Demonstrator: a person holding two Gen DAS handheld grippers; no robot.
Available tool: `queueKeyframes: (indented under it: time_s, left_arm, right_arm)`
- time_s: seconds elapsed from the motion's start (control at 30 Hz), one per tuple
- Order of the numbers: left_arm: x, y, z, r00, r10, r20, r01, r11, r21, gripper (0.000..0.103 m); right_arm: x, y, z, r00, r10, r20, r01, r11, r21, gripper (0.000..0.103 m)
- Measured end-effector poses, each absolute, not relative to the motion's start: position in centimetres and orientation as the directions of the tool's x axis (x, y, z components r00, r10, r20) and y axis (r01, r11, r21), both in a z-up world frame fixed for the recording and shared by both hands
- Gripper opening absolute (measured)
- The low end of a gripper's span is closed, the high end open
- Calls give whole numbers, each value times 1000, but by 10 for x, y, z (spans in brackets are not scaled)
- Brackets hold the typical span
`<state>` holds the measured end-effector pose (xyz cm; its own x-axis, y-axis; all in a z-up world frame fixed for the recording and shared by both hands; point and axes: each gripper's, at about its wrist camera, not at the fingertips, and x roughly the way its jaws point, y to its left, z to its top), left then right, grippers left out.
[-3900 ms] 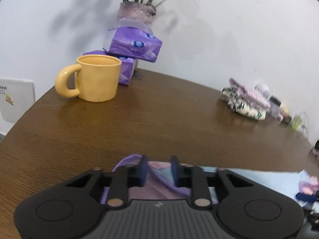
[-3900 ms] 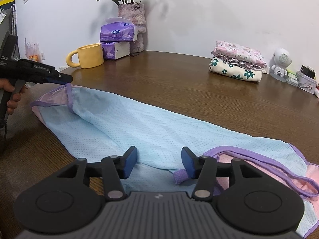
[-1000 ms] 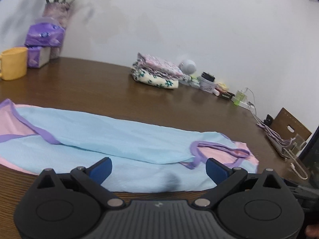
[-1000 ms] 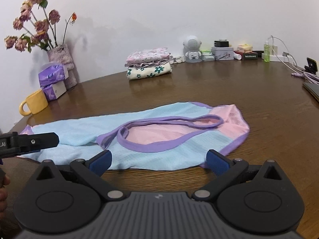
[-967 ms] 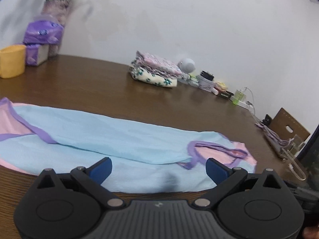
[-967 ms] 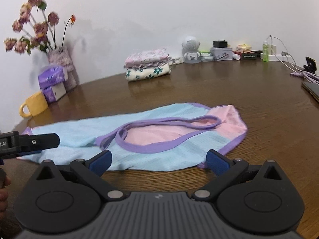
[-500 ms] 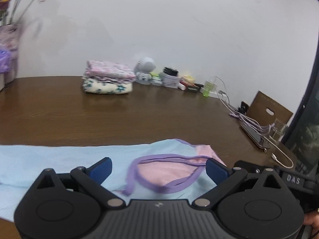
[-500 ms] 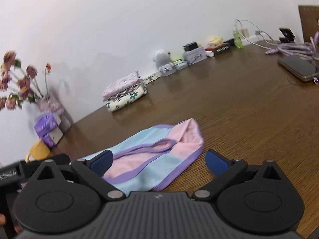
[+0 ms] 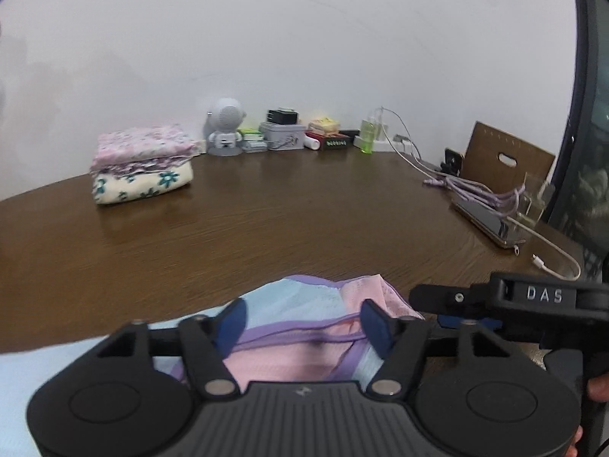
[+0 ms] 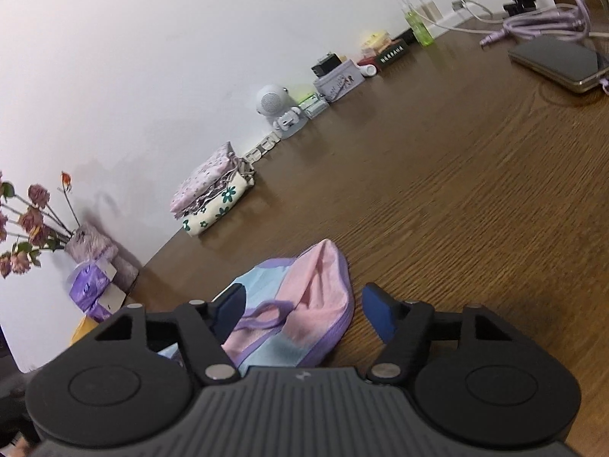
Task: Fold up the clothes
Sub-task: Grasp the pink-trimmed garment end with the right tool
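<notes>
A light-blue and pink mesh garment (image 9: 304,299) with purple trim lies flat on the brown wooden table (image 9: 289,228). My left gripper (image 9: 303,323) hangs low over its pink end, jaws closing, with the purple strap and cloth between the blue pads; the pads do not press on it. In the right wrist view the same rounded pink end (image 10: 318,278) lies between the closing jaws of my right gripper (image 10: 304,310), tilted, pads clear of the cloth. The right gripper (image 9: 430,307) also reaches in from the right in the left wrist view, held by a hand.
A folded stack of floral clothes (image 9: 141,167) sits at the back by the wall. Beside it stand a small white astronaut figure (image 9: 226,133) and little boxes. A phone (image 9: 491,224) and cables lie at the right. A flower vase (image 10: 89,245) and tissue packs (image 10: 91,285) are far left.
Both grippers have slid along the garment to its pink end. Their jaws have narrowed from wide open. The right wrist view has rolled, so the table now looks slanted.
</notes>
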<state>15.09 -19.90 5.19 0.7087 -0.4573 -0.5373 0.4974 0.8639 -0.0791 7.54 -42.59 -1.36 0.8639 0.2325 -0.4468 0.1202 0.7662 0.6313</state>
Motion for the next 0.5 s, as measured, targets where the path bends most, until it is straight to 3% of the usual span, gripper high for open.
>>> queueKeyframes:
  time_s: [0.07,0.23,0.5]
  left_arm:
    - [157,-207,47,700,-463,-544,509,857,-75,46]
    - [167,-226,37,694,-469,-547,531,846,-52,33]
    - [171,-239,21,652,-474,-592,561,827,-44,31]
  right_arm:
    - [81,-429,-16,861,245,-446,119,755,645,66]
    - [92,-431,-23,851,259,-457,122,749,651,58]
    - [97,-433,-28,851,269,-450,120,736,666,48]
